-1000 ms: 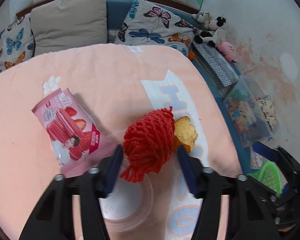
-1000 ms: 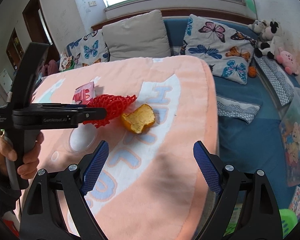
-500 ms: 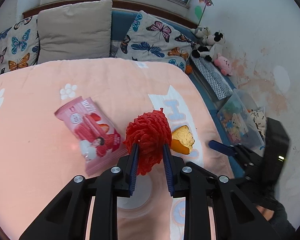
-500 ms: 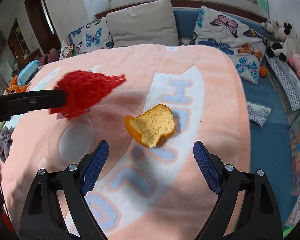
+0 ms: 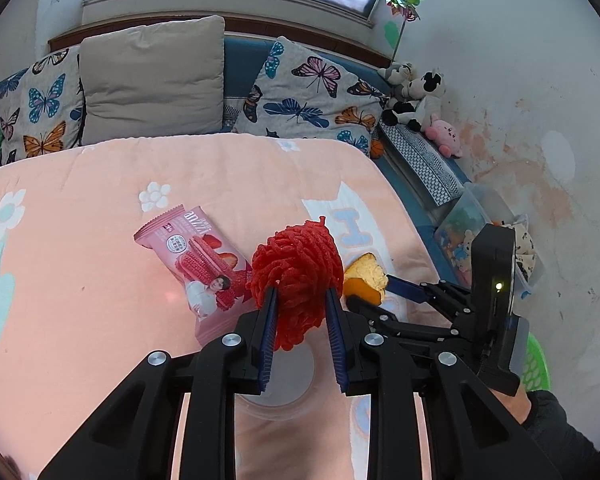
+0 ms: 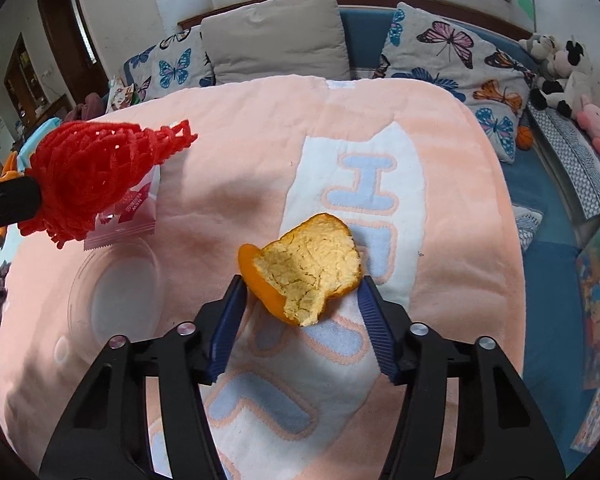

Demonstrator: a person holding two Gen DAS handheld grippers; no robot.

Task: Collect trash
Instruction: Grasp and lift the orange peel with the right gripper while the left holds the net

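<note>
Left gripper (image 5: 300, 312): we see its 2 blue pads clamped tight on the red foam net (image 5: 296, 268), which is bunched between them and lifted above the blanket (image 5: 80, 280).
Right gripper (image 6: 302, 300): its jaws are closing around the orange peel (image 6: 304, 268); the peel lies between the 2 pads on the blanket's white lettered patch, and both pads appear to touch its edges.
Snack wrapper (image 5: 200, 264): pink, flat on the blanket, just left of the net in the left wrist view.
Clear plastic lid (image 6: 116, 292): flat on the blanket, left of the peel.
Background: we see butterfly cushions (image 5: 312, 100) and plush toys (image 5: 420, 104) behind the blanket.
</note>
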